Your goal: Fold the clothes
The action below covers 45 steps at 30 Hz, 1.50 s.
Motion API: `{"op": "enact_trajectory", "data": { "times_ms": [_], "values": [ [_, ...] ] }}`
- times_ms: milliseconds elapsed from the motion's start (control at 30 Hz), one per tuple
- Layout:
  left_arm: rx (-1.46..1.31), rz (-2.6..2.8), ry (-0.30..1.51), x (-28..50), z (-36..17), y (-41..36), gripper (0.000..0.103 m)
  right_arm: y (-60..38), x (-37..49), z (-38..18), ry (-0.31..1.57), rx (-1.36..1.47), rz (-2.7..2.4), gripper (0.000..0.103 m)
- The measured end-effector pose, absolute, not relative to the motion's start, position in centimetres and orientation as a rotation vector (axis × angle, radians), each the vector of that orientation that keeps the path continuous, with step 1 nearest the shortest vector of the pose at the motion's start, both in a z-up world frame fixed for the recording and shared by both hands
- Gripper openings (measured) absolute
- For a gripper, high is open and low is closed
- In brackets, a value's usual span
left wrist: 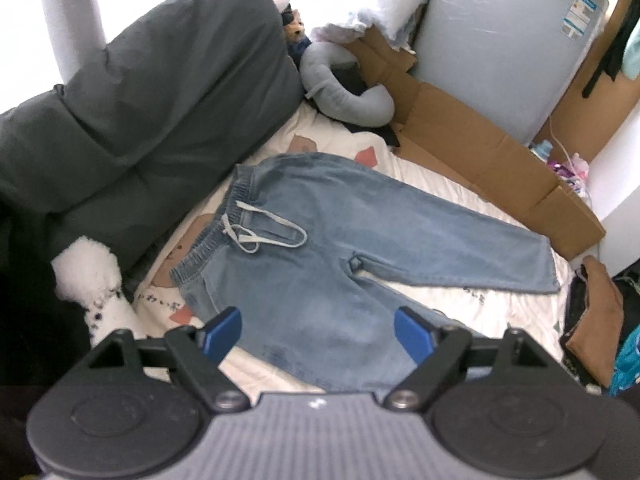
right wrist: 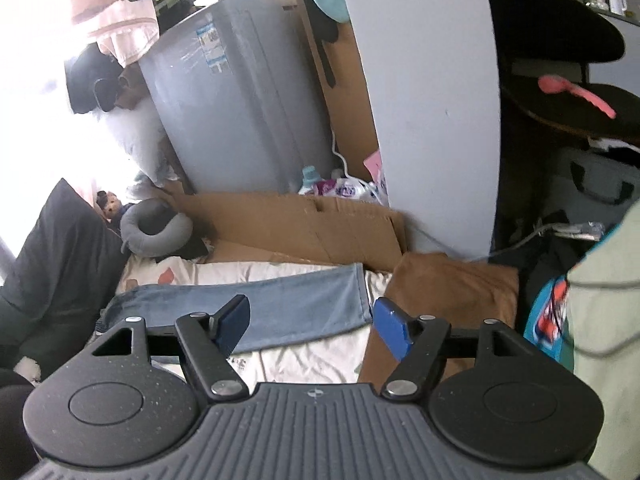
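Observation:
Light blue jeans (left wrist: pixel 320 248) with an elastic waist and a white drawstring lie spread flat on a cream printed bedsheet (left wrist: pixel 516 312), waist to the left and legs to the right. My left gripper (left wrist: pixel 318 334) hovers above the near leg, its blue pads wide apart with nothing between them. In the right wrist view one trouser leg (right wrist: pixel 280 300) stretches across the bed, its hem toward the right. My right gripper (right wrist: pixel 312 326) hangs open above that hem, and its pads hold nothing.
Dark grey pillows (left wrist: pixel 132 120) bound the bed's left side, a grey neck pillow (left wrist: pixel 344 96) sits at the far end. Flattened cardboard (left wrist: pixel 472 148) and a grey appliance (right wrist: pixel 240 92) line the far edge. A brown garment (right wrist: pixel 452 292) lies beside the hem; a white fluffy sock (left wrist: pixel 92 280) is at left.

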<state>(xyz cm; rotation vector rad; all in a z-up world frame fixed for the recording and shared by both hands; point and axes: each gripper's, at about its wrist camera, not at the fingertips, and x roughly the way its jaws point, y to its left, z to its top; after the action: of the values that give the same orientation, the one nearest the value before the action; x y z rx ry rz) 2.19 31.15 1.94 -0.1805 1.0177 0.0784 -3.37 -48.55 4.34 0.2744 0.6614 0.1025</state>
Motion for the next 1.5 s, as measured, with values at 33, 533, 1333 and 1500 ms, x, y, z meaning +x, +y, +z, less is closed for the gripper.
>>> {"op": "enact_trajectory", "data": {
  "times_ms": [33,533,1333,1500],
  "values": [
    [-0.163,0.090,0.995,1.7,1.7,31.1,0.085,-48.2,-3.7,3.8,0.663,0.283,0.111,0.074],
    [-0.254,0.169,0.961,-1.5,-5.2,33.5,0.085,-45.2,-8.0,-7.2,0.732,0.323,0.074,0.074],
    [-0.357,0.246,1.045,-4.2,-18.8,32.6,0.085,-42.0,-11.7,-29.8,1.072,0.662,0.028,0.069],
    [-0.429,0.267,1.058,-4.0,-21.3,32.7,0.085,-42.1,-11.9,-33.4,1.092,0.784,-0.010,0.069]
  ]
}}
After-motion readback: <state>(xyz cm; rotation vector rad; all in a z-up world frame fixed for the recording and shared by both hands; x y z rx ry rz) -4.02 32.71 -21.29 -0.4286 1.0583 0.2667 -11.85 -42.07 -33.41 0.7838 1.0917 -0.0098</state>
